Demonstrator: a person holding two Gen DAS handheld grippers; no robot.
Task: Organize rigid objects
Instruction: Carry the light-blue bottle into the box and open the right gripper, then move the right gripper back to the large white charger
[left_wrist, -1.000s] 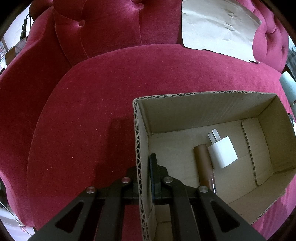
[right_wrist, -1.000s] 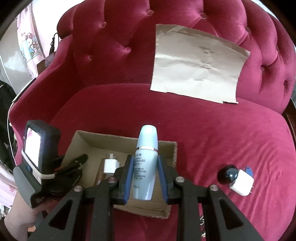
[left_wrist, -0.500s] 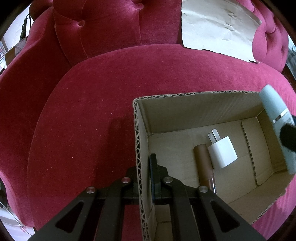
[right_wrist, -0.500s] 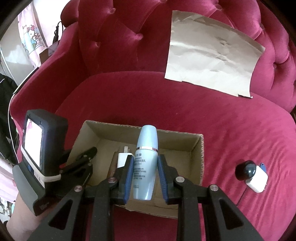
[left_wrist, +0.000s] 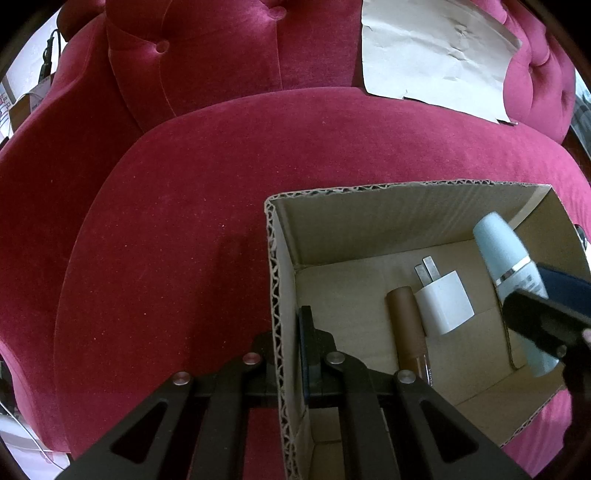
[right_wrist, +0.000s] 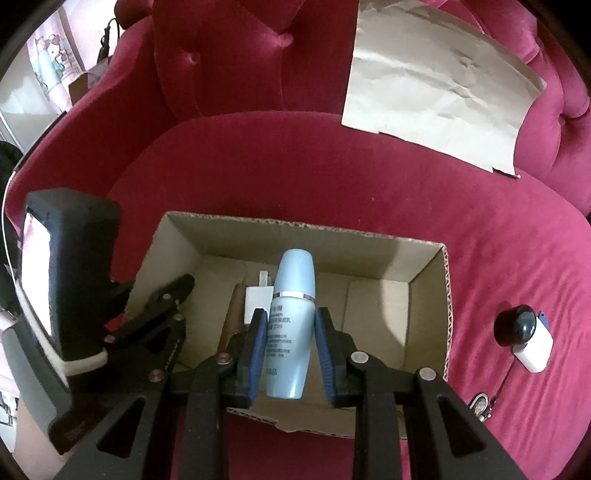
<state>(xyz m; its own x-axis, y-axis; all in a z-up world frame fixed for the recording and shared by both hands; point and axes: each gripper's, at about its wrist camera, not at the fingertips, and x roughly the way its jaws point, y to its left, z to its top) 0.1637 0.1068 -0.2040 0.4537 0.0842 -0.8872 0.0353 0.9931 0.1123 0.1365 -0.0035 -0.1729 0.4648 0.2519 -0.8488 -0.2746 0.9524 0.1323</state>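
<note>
I'm mid-placement: my right gripper (right_wrist: 290, 341) pinches the pale blue bottle (right_wrist: 291, 325) over the cardboard box (right_wrist: 428, 291), while my left gripper (left_wrist: 290, 363) is clamped on the box's left wall. Next, I judge, lower the bottle right of the white charger (left_wrist: 443, 302) and brown tube (left_wrist: 408, 328), then release.

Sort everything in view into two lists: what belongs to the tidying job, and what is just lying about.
Job in hand:
- cardboard box, its wall pinched by the left gripper
- light blue bottle in the right gripper
- white charger and brown tube in the box
- second white charger and dark ball on the seat

Lying about:
- paper sheet
- red sofa
</note>
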